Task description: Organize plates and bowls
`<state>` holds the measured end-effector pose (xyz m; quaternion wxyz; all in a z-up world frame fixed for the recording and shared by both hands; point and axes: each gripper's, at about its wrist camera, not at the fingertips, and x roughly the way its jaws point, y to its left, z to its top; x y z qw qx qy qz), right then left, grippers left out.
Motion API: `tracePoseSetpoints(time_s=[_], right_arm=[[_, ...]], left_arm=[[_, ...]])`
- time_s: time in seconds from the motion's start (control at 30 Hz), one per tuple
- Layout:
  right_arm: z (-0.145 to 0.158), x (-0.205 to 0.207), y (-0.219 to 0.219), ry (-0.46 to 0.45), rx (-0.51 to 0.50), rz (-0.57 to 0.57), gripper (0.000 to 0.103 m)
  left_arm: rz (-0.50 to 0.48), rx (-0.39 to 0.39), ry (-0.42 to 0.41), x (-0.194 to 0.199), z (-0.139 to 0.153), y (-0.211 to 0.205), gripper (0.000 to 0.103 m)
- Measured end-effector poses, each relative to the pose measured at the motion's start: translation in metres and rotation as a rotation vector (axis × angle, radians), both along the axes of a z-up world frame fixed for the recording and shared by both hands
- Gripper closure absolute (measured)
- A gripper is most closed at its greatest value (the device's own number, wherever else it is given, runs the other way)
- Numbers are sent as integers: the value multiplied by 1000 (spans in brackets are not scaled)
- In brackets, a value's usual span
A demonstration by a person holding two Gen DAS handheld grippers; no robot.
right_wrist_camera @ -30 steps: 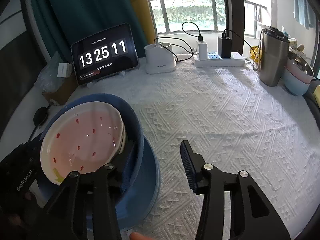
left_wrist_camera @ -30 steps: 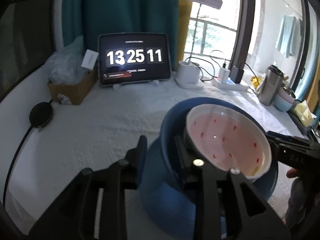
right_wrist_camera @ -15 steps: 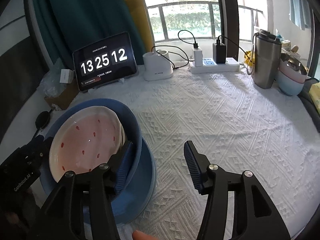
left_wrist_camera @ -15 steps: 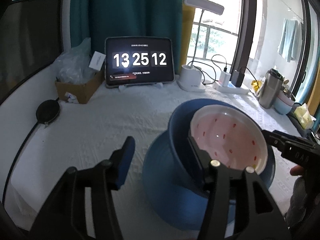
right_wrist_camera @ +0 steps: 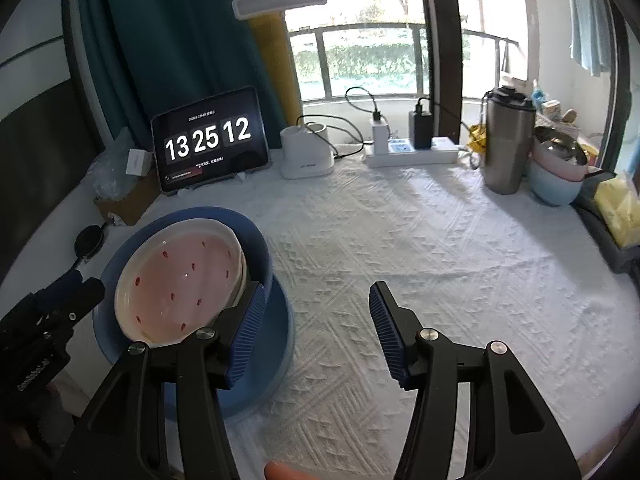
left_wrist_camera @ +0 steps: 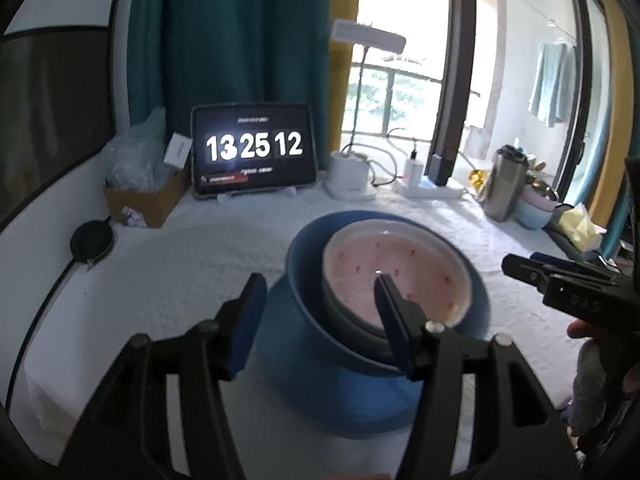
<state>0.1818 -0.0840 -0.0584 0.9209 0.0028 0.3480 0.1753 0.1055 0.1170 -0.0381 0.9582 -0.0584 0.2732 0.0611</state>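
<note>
The tabletop [right_wrist_camera: 420,248], covered in a white textured cloth, carried the whole arrangement. At its far edge stood a tablet [right_wrist_camera: 210,140] showing a clock, with a cardboard box [left_wrist_camera: 140,204] of clear plastic bags to its left and a white lamp base [right_wrist_camera: 306,152] and power strip [right_wrist_camera: 412,152] to its right. Further right were a steel tumbler [right_wrist_camera: 506,140] and a pink-and-blue stack of bowls [right_wrist_camera: 556,176]; a yellow packet [right_wrist_camera: 618,208] lay beside them. A black round object [left_wrist_camera: 92,240] rested near the left edge. None of these stood near the working area. The task's stack sat on the near left of the tabletop: a wide blue plate [right_wrist_camera: 276,344] at the bottom, a blue bowl [right_wrist_camera: 256,248] on it, and a pink bowl [right_wrist_camera: 180,284] with red flecks nested inside, leaning slightly. The left hand-held gripper [left_wrist_camera: 316,308] was angled downward over the stack, its jaws having just been opening; they straddled the blue bowl's near wall without pressing it, so it was released. The right hand-held gripper [right_wrist_camera: 316,328] was likewise angled downward at the stack's right side, its jaws having just been opening, released, the left finger [right_wrist_camera: 248,332] in front of the blue bowl's rim, the other over bare cloth. A fingertip [left_wrist_camera: 580,326] showed behind the right unit.
</note>
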Motion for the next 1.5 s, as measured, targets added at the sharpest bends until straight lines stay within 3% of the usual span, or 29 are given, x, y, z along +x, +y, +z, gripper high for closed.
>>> tracePoseSetpoints(time_s=[0.2, 0.37, 0.5, 0.7, 1.0, 1.17, 1.5], right_arm=[[8, -19, -21, -28, -3, -29, 44], [14, -36, -38, -59, -6, -57, 43], [20, -51, -49, -96, -26, -79, 42], [24, -68, -62, -128, -36, -89, 41], [27, -97, -77, -185, -71, -101, 39], [28, -110, -88, -208, -58, -124, 38], [31, -138, -102, -280, -74, -160, 36]], left_arm=[[-7, -52, -35, -18, 8, -5, 33], [-9, -44, -92, -41, 15, -15, 11], [-31, -7, -134, -61, 19, -29, 9], [-51, -63, -160, -79, 19, -37, 8], [-46, -15, -228, -102, 21, -48, 8], [-48, -50, -282, -115, 24, -42, 8], [-16, 13, -350, -136, 23, -44, 8]])
